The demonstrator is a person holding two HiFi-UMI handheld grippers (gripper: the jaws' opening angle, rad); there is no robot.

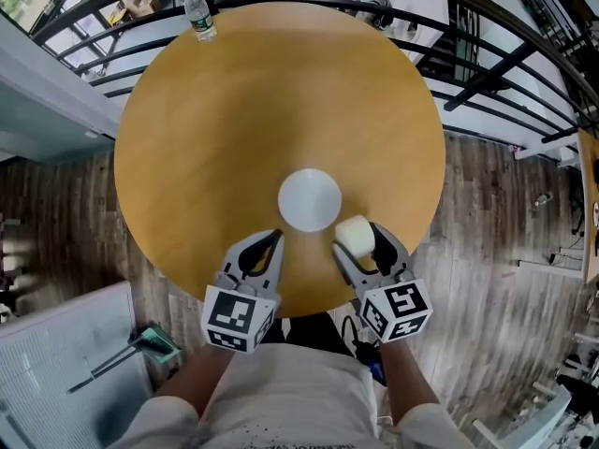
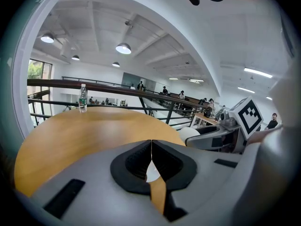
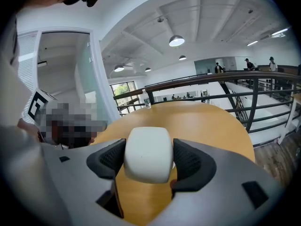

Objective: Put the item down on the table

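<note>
The item is a smooth, off-white block with rounded corners, rather pillow-like. The right claw pinches it by its sides over the round wooden tabletop, toward the 5 o'clock edge and just at 4 o'clock of a white disc. The left claw is pressed together on nothing at the disc's 7 o'clock. A water bottle stands at the 11 o'clock rim.

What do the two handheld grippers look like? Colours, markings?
Left gripper and right gripper match: grey moulded bodies, black ribbed pads, and a white cube with black square markers at each rear. The person wears a pale shirt.
</note>
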